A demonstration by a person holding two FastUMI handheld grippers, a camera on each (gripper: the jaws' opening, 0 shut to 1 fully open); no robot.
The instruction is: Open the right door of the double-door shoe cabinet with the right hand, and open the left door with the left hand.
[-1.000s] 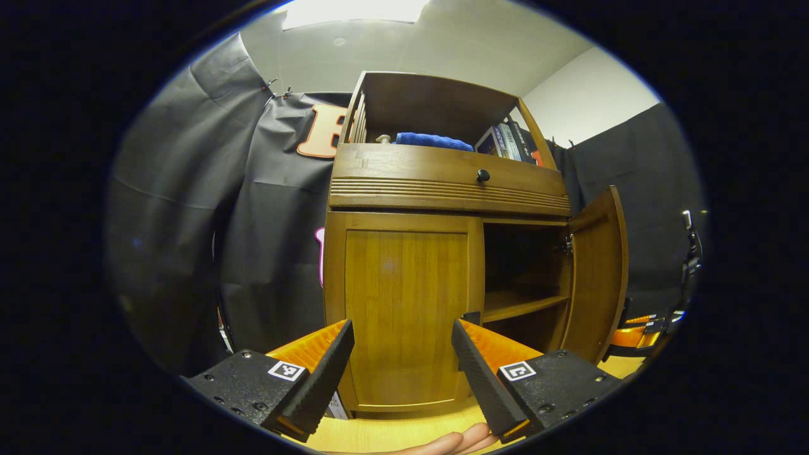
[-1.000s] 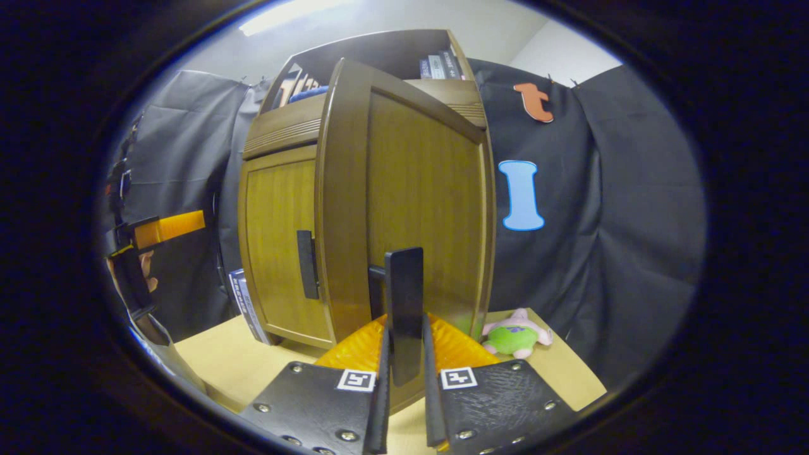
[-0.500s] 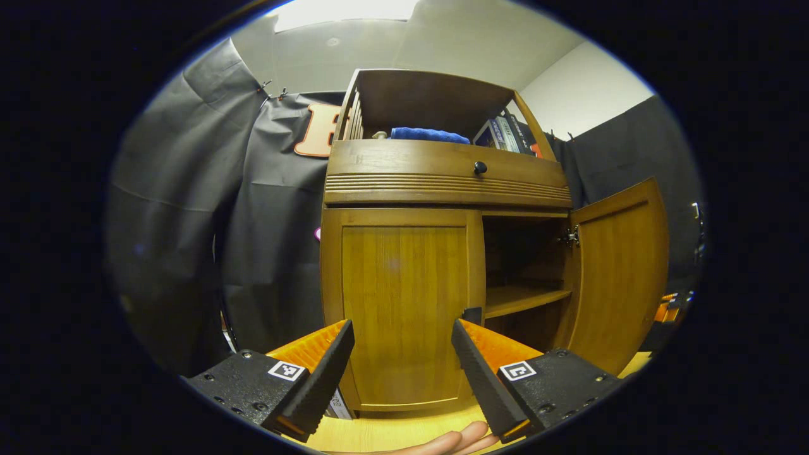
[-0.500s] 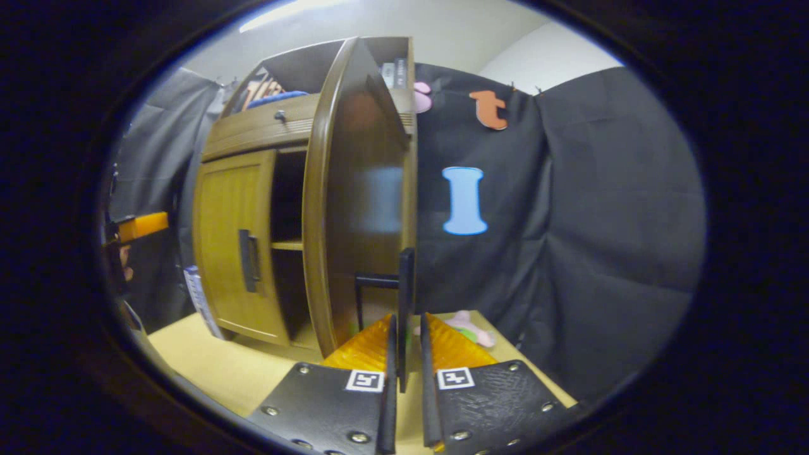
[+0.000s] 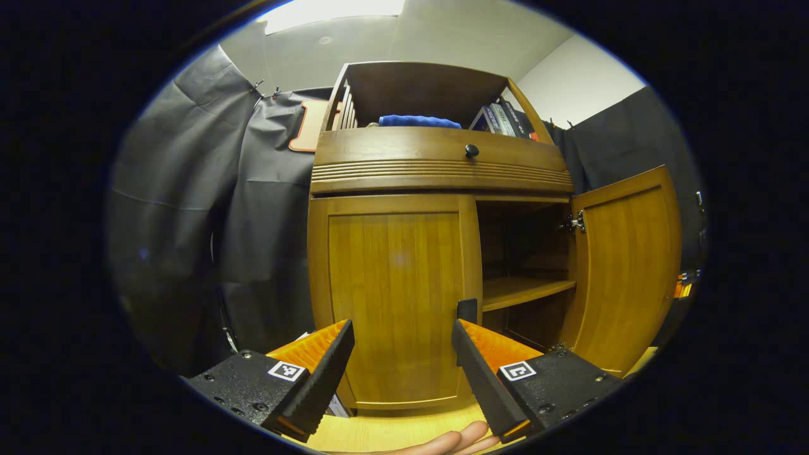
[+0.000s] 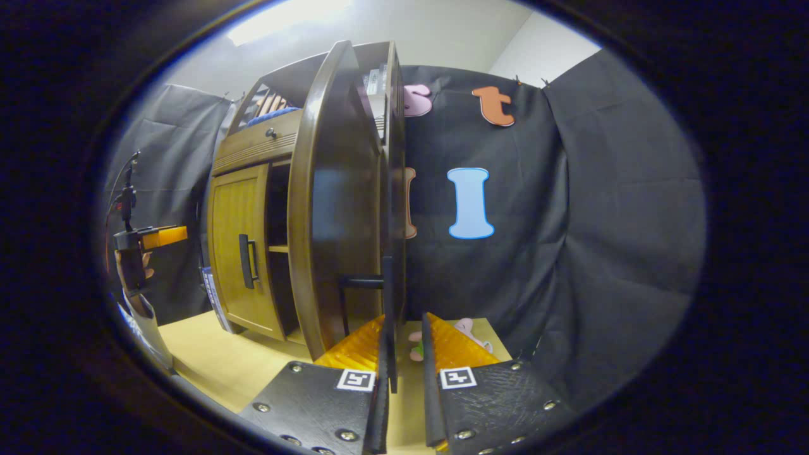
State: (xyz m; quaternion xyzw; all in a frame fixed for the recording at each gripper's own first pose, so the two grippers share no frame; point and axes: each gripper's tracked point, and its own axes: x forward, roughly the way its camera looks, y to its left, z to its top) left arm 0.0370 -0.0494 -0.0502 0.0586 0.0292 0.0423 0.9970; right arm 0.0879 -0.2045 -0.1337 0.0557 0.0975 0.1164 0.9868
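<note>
Jaws, left gripper view: left gripper (image 5: pixel 402 354) stands wide open and holds nothing.
Left door (image 5: pixel 395 297): closed, directly ahead of the open jaws.
Left door handle (image 5: pixel 467 311): upright bar at the door's right edge, just above the right jaw tip; the left gripper is nearer, I judge.
Right door (image 5: pixel 626 265): swung wide open, to the right of the left door.
Cabinet inside: shelf (image 5: pixel 524 289) looks bare.
Top compartment: blue cloth (image 5: pixel 418 121), books (image 5: pixel 502 120).
Jaws, right gripper view: right gripper (image 6: pixel 402 354) is nearly closed on the right door handle (image 6: pixel 387 316).
Table (image 6: pixel 208 357): soft toy (image 6: pixel 442 335) beyond the right door.
</note>
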